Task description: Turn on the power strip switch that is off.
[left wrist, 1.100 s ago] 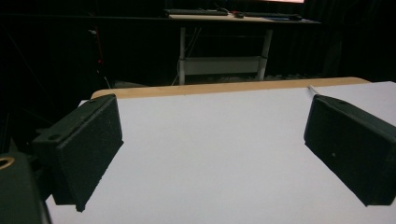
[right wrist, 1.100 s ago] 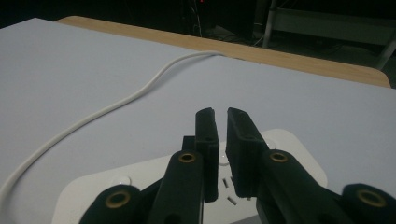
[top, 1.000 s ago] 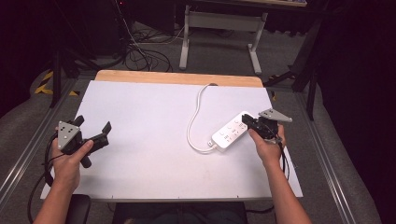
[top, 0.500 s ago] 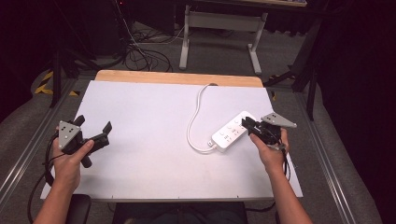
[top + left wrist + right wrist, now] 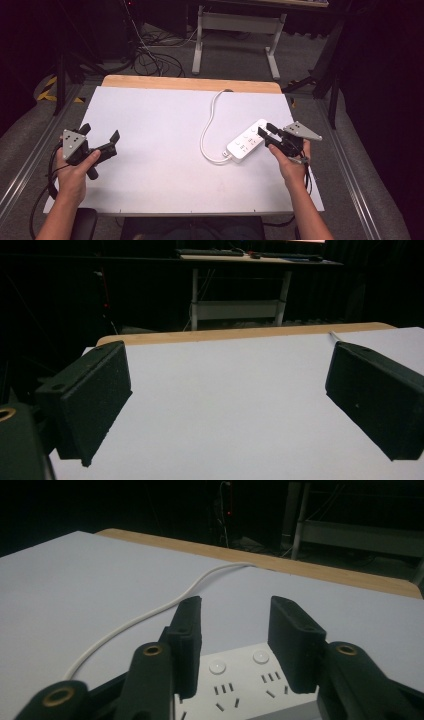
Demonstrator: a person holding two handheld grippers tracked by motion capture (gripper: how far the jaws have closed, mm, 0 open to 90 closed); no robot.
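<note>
Two claws over white tabletop (image 5: 165, 130), one per hand. Landmark: white power strip (image 5: 246, 141), lying flat, well right of tabletop centre, angled. Strip's white cord (image 5: 209, 125) loops from its near end, runs to far wooden edge. Right claw (image 5: 264, 132) poised above strip's right end, jaws apart, nothing gripped; sockets and buttons visible beneath jaws in right gripper view. Left claw (image 5: 100, 139) well left of strip, jaws spread wide, empty, above bare surface.
</note>
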